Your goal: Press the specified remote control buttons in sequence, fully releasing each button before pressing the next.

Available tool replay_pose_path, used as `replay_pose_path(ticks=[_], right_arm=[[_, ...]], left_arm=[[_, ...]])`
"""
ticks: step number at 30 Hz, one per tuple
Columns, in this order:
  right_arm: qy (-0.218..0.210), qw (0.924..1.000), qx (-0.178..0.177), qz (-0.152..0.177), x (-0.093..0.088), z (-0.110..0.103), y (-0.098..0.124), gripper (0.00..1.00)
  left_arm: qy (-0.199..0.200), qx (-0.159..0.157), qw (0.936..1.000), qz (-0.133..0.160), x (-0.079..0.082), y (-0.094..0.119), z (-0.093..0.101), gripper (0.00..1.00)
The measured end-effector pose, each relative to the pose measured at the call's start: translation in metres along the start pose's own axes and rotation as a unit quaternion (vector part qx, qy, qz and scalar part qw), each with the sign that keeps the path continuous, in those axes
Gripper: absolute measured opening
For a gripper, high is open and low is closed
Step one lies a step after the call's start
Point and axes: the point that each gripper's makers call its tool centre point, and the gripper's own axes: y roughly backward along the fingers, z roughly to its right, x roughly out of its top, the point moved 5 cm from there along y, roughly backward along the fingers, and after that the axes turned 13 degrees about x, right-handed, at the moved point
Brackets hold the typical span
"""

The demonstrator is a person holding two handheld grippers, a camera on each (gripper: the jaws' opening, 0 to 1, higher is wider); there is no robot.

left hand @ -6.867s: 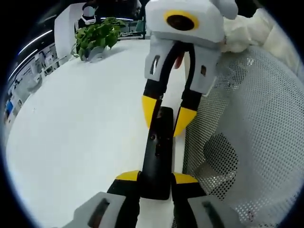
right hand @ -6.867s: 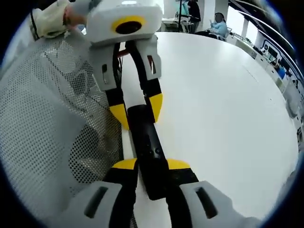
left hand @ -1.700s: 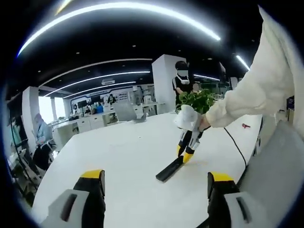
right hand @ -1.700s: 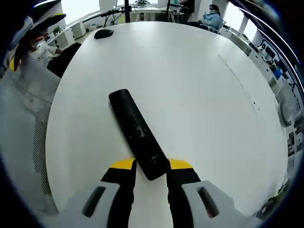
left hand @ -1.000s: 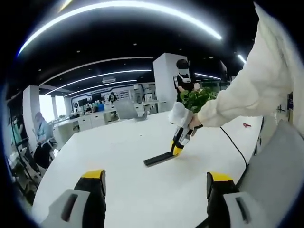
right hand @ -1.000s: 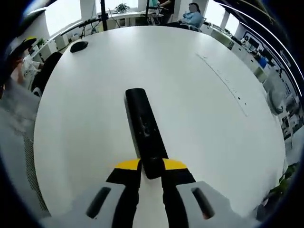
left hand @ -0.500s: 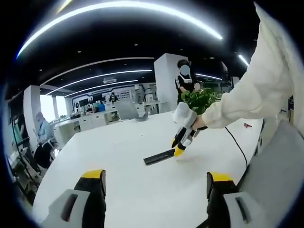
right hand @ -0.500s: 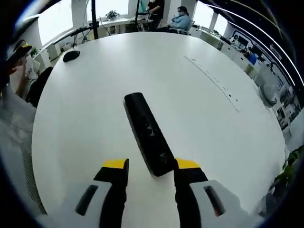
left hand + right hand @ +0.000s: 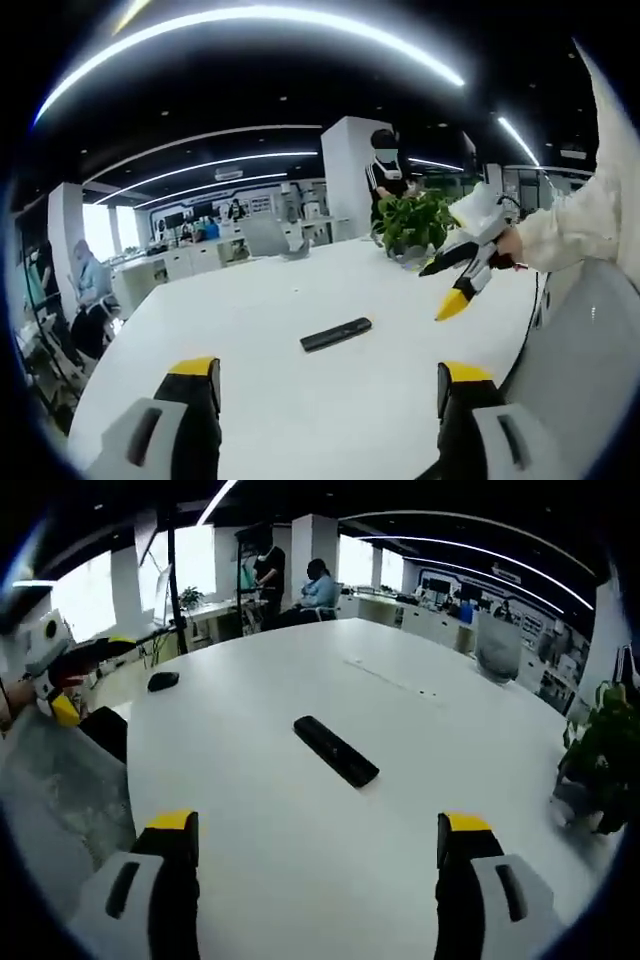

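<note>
Right gripper view: remote (image 9: pixel 336 750) (flat), mouse (image 9: pixel 162 681) well apart.

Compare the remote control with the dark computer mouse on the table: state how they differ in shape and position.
The remote control is a long, flat black bar; the mouse is a short, rounded lump. The remote lies out toward the middle of the white table, angled across the right gripper view, while the mouse sits farther off, near the table's left edge. Both are dark, rest directly on the table, and neither gripper touches them.

The remote (image 9: pixel 336 334) lies alone mid-table (image 9: pixel 250 400), a potted plant (image 9: pixel 413 222) behind it
</note>
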Motion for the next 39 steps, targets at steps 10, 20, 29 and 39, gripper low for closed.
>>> replay_pose_path(ticks=[10,20,29,39], right_arm=[[-0.018,0.9919,-0.091,0.087,0.005,-0.052,0.098,1.00],[-0.049,0.9853,-0.120,0.112,-0.031,-0.088,0.121,1.00],[0.036,0.9891,-0.107,0.095,-0.030,-0.098,0.097,1.00],[0.051,0.9874,-0.083,0.124,-0.027,-0.092,0.091,1.00]], left_arm=[[-0.004,-0.003,1.0000,-0.002,0.001,-0.002,0.002,0.94],[0.004,0.019,0.9997,-0.012,0.001,0.000,-0.004,0.93],[0.007,0.044,0.9990,-0.007,0.002,0.002,-0.010,0.93],[0.023,0.069,0.9974,-0.003,0.004,0.004,-0.015,0.95]])
